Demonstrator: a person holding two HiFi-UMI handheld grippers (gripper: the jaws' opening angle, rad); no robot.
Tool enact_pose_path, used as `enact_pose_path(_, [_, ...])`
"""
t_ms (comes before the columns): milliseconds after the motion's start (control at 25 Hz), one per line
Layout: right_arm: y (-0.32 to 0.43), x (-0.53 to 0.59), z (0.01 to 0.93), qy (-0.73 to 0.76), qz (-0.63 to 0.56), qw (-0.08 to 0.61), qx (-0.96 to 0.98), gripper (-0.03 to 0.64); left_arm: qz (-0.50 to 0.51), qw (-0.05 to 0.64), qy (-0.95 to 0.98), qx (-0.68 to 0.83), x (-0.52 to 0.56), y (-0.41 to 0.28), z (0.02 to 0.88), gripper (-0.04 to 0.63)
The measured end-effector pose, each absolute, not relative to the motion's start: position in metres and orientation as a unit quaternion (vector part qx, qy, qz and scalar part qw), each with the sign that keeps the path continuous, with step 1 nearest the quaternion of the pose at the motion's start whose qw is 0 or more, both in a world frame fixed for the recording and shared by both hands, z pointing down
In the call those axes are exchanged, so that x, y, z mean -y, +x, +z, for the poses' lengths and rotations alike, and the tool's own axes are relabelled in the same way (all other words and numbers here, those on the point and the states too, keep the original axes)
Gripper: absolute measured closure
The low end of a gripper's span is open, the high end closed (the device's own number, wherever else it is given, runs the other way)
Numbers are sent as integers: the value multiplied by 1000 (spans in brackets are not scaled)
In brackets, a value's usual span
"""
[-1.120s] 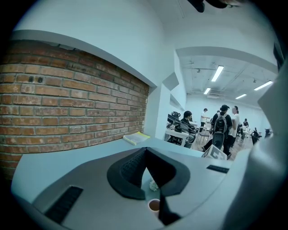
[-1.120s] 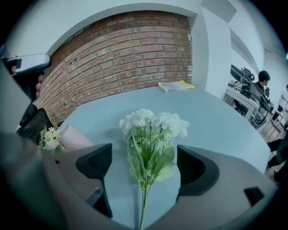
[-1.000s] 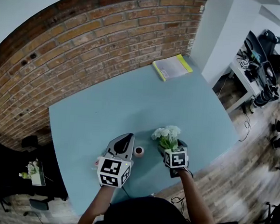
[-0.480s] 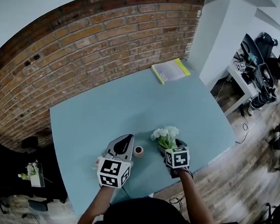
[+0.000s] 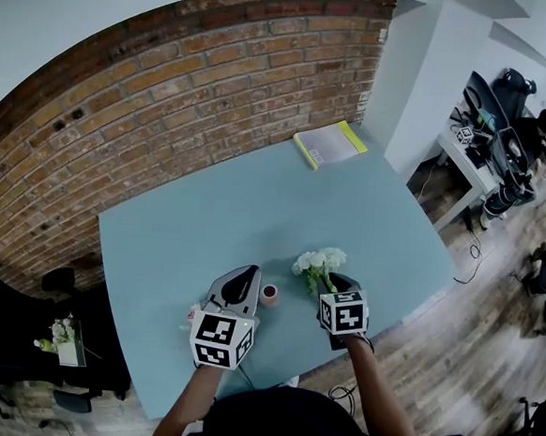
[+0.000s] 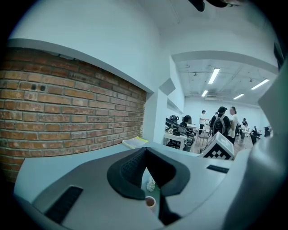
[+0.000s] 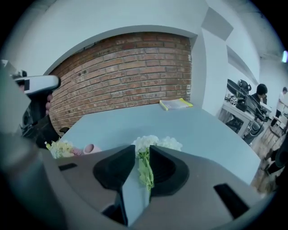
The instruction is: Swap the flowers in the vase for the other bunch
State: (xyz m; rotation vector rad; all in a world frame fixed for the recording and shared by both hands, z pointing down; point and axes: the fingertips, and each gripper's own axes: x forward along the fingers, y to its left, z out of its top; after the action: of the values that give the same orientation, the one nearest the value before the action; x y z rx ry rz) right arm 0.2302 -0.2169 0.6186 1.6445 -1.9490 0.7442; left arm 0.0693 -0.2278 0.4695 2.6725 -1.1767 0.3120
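Observation:
A bunch of white flowers (image 5: 319,260) hangs from my right gripper (image 5: 327,282), just above the light blue table (image 5: 255,202). Its jaws have just been closing, and they are shut on the green stems (image 7: 145,168), with the blooms (image 7: 157,143) sticking out beyond the tips. A small pink vase (image 5: 269,295) stands empty between the two grippers. It also shows low in the left gripper view as the vase (image 6: 150,202). My left gripper (image 5: 242,278) hovers left of the vase, tips together and holding nothing. A yellowish bunch (image 7: 60,148) lies beside it, mostly hidden in the head view.
A yellow-edged book (image 5: 328,144) lies at the table's far right corner, by the brick wall (image 5: 170,91). The table's near edge runs just below both grippers. A black chair (image 5: 20,324) stands to the left. Desks and people (image 5: 535,120) are off to the right.
The right gripper's jaws have closed on the white bunch's stems and it has lifted a little with the flowers. The left gripper and the vase have hardly moved.

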Motion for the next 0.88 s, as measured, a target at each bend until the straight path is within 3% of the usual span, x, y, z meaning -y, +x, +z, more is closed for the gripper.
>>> enact_pose_path(200, [219,214,592,600,229,236,729,598,103,103,903,404,220,63,467,595])
enact_pose_path(880, [153,202,503,569,135,162,795,603,111,74,898,419,185,26,462,595])
